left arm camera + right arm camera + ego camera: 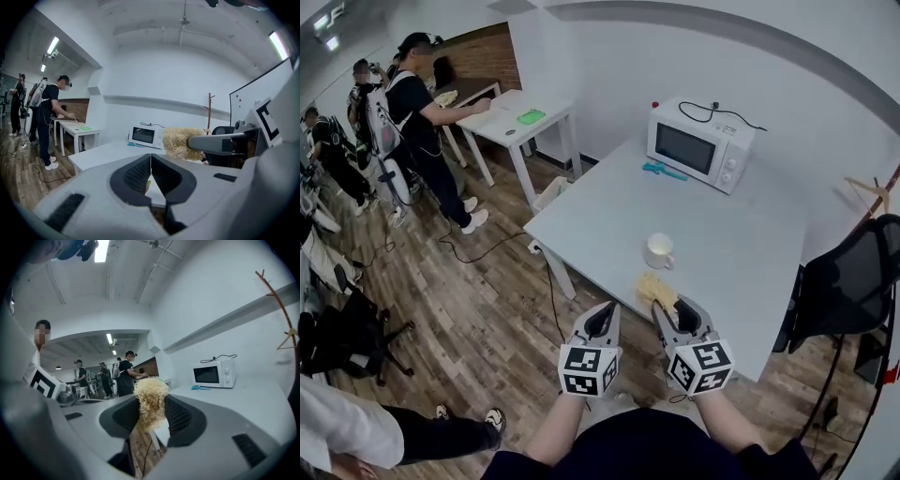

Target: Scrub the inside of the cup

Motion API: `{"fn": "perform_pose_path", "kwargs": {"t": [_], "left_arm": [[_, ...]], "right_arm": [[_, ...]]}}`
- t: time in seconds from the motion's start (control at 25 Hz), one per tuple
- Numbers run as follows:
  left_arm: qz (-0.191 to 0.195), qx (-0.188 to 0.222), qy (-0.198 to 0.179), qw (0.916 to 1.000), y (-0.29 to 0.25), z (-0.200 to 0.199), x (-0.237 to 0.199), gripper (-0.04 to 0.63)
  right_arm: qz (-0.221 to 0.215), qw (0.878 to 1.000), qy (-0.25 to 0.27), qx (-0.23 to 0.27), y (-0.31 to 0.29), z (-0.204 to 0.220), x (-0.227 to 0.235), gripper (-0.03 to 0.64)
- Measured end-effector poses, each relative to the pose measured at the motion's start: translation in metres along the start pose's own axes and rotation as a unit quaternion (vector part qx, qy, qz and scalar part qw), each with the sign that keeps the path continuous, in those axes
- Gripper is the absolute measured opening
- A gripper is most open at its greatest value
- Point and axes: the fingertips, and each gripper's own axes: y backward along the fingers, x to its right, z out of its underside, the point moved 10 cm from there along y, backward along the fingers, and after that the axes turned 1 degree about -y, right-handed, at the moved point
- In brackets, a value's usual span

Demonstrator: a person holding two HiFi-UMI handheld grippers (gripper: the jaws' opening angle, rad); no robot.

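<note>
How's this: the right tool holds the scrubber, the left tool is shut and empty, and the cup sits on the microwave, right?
No: the head view shows the cup on the table, apart from the microwave. The right tool does hold the scrubber; the left tool is shut and empty.

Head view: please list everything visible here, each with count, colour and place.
table: one, white, centre
cup: one, white, on the table's near part
microwave: one, white, at the table's far end
small tool: one, turquoise, in front of the microwave
chair: one, black, right of the table
side table: one, white, back left
people: several, mostly dark clothes, back left
scrubber: one, straw-yellow, between the right gripper's jaws
left gripper: one, grey, shut, empty, bottom centre
right gripper: one, grey, closed on the scrubber, beside the left one
</note>
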Motion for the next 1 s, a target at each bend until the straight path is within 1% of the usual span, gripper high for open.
{"fn": "perform_pose_path", "kwargs": {"t": [0.32,0.44,0.72,0.92,0.96,1.0], "left_arm": [[0.037,-0.023,0.002,0.9990,-0.044,0.006,-0.012,0.018],[0.047,-0.031,-0.002,0.9984,-0.062,0.010,-0.016,0.018],[0.040,-0.044,0.003,0.9982,-0.102,0.020,-0.032,0.018],[0.052,-0.055,-0.010,0.9971,-0.140,0.026,-0.034,0.022],[0.058,-0.059,-0.015,0.9964,-0.150,0.028,-0.034,0.048],[0.065,-0.065,-0.021,0.9955,-0.160,0.032,-0.034,0.108]], "right_arm": [[0.040,0.999,-0.013,-0.010,-0.018,-0.004,0.032,0.161],[0.046,0.999,-0.015,-0.006,-0.030,-0.009,0.048,0.161],[0.030,0.999,-0.008,-0.013,-0.069,-0.015,0.075,0.161],[0.024,1.000,-0.002,-0.020,-0.091,-0.018,0.100,0.161],[0.025,0.999,-0.004,-0.020,-0.095,-0.018,0.107,0.161],[0.027,0.999,-0.008,-0.020,-0.098,-0.019,0.114,0.161]]}}
